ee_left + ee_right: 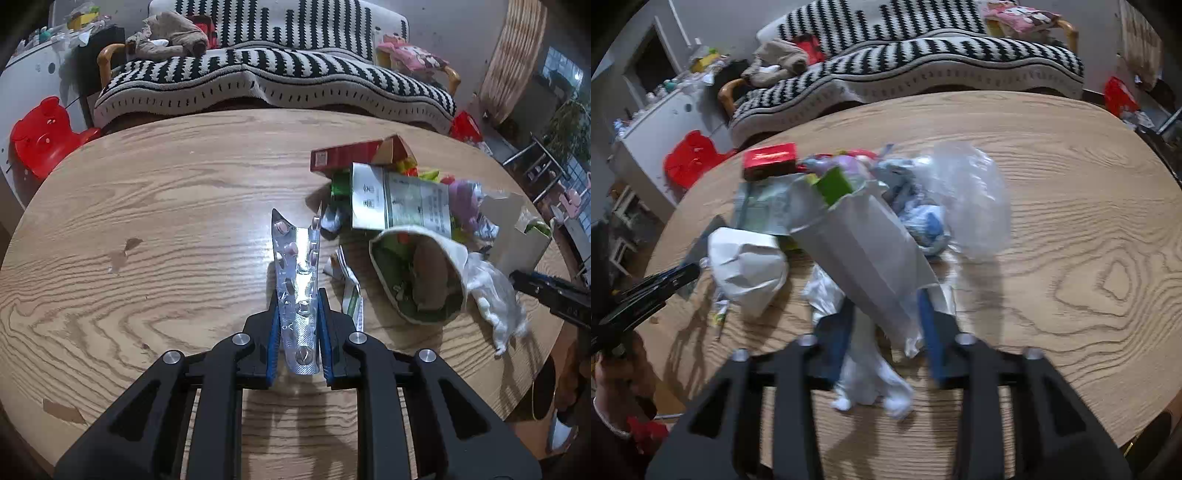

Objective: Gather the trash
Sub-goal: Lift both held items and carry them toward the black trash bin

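Note:
My left gripper is shut on a silver blister pack with a few pills left in it, held upright above the wooden table. To its right lies the trash pile: a white paper bag on its side with its mouth toward me, and green wrappers inside it. In the right wrist view my right gripper stands open around the bottom end of that bag. White tissue hangs between and below the blue pads. The picture is blurred there.
Around the bag lie a red box, a printed leaflet, crumpled white paper, a clear plastic bag and a white carton. A striped sofa stands behind the table, a red stool at far left.

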A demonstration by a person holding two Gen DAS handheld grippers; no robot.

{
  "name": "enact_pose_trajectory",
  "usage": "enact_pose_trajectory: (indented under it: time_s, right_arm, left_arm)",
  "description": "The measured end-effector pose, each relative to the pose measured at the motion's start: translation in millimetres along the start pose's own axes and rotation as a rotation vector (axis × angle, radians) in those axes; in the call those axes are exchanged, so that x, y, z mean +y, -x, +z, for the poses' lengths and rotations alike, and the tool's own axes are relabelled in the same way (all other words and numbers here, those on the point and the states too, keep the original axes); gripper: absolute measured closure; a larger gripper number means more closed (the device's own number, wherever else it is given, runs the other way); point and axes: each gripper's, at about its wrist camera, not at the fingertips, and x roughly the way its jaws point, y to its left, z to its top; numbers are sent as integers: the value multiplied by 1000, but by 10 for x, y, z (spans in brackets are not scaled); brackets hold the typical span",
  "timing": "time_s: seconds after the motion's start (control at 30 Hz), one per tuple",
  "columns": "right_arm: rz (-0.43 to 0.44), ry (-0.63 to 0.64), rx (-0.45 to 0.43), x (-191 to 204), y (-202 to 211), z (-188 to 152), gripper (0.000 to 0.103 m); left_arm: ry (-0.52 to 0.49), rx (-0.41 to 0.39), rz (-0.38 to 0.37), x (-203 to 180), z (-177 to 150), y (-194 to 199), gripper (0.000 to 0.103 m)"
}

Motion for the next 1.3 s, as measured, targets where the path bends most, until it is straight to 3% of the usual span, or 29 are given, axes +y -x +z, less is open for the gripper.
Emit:
enact_pose_trajectory:
  time_s: [0.1,0.17,0.2,0.37,0.53,0.77,0.87,1.0,1.17,1.3]
  right_arm:
    - [6,-26,-41,-49,85,31,60]
    - [4,-22,-65,-37,146,57,77]
    - [0,-19,-74,-21,173,66,78]
    - [-2,2,-152,69,412,149,80]
    - [6,-4,-164,21,545,148,80]
    - [11,-61,-218,-375,1007,2,80]
    - [2,-103,-245,-634,1282,-125,80]
    - [-70,-156,-290,-1094,1735,-389,80]
    - [-217,-277,-321,-1863,2280,-909,80]
    - [-352,-414,-309,-2515,2646,-1446,80]
  left_arm:
    - [-15,0,6,-24,-7,6,86]
    - [-14,-4,3,-17,-9,21,85]
    - [-13,-6,3,-18,-7,29,85]
    - [-3,-16,1,-27,9,88,86]
    - [-6,-26,7,-103,7,197,86]
    - [-10,-74,-19,-350,96,477,86]
    - [-44,-113,-47,-645,113,591,86]
    - [-123,-147,-143,-1274,85,713,86]
    - [-259,-159,-317,-2339,-95,784,86]
    - [-395,-111,-476,-3383,-428,685,86]
